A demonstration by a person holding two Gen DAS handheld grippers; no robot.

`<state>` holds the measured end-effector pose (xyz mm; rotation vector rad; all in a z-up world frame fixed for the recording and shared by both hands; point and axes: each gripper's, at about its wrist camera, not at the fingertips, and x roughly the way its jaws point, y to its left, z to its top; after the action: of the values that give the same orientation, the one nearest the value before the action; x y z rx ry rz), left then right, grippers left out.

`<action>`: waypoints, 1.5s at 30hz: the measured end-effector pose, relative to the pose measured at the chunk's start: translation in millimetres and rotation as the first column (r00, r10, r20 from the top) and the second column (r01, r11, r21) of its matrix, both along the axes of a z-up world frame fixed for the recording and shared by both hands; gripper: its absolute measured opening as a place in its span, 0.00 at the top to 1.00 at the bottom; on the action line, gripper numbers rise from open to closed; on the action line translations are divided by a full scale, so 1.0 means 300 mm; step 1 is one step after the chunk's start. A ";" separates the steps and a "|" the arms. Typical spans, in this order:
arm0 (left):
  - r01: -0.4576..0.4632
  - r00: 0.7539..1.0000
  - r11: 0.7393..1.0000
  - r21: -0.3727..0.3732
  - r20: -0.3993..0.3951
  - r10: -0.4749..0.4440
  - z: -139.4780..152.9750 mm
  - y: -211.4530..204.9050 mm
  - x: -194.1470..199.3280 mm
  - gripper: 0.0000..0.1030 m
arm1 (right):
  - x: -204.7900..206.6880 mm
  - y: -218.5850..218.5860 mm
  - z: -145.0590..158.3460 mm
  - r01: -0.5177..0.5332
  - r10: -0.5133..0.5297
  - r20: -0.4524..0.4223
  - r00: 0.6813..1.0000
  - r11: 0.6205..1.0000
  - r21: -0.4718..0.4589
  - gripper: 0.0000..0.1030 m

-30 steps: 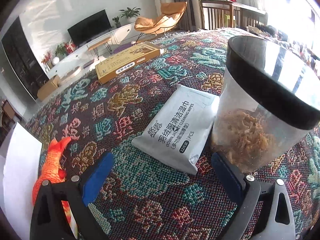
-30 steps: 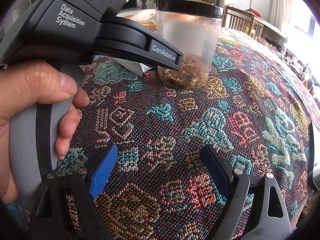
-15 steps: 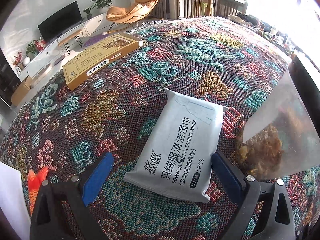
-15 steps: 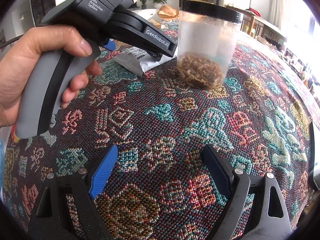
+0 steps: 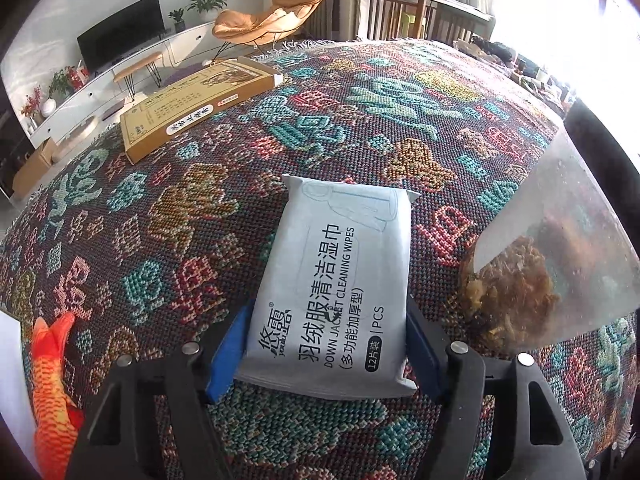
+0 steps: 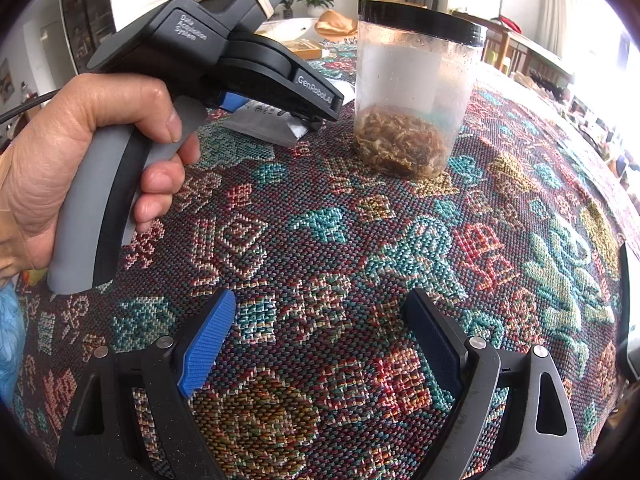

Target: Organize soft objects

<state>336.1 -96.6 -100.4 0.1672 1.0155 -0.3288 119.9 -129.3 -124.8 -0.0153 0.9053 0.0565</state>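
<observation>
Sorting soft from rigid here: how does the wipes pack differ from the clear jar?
The wipes pack lies flat, a soft white pouch between the closing left gripper jaws; the clear jar stands upright, rigid, black-lidded, ungripped. The pack is opaque and printed; the jar shows brown contents. Both rest on the patterned cloth.

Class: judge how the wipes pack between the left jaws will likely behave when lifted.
The wipes pack looks like a soft film pouch, so it probably sags beyond the closing jaws. Its smooth wrapper may slip. Being thin and flat, it seems light.

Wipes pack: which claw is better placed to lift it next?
Left. The left claw already straddles the wipes pack, jaws closing on its sides. The right claw hangs open over bare patterned cloth, away from the pack.
</observation>
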 end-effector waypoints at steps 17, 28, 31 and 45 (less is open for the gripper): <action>-0.041 0.999 0.988 -0.148 -0.024 0.038 -0.013 0.101 -0.471 0.05 | -0.110 -0.262 0.126 0.236 -0.297 0.181 0.937 0.926 0.295 0.15; -0.187 0.980 0.962 -0.200 0.034 0.198 0.141 0.381 -0.679 0.05 | -0.104 -0.358 0.115 0.197 -0.308 0.146 0.940 0.841 0.504 0.15; -0.253 0.963 0.939 -0.234 0.035 0.268 0.209 0.497 -0.654 0.05 | -0.069 -0.289 0.114 0.089 -0.184 0.140 0.973 0.857 0.507 0.15; -0.413 0.910 0.910 -0.019 -0.050 0.412 0.061 0.595 -0.326 0.05 | 0.270 0.182 0.028 -0.137 0.172 -0.165 0.971 0.969 0.206 0.13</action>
<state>238.4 81.9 -82.1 -0.0847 1.0612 0.0405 200.8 -74.7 -116.5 0.1016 1.0767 0.2957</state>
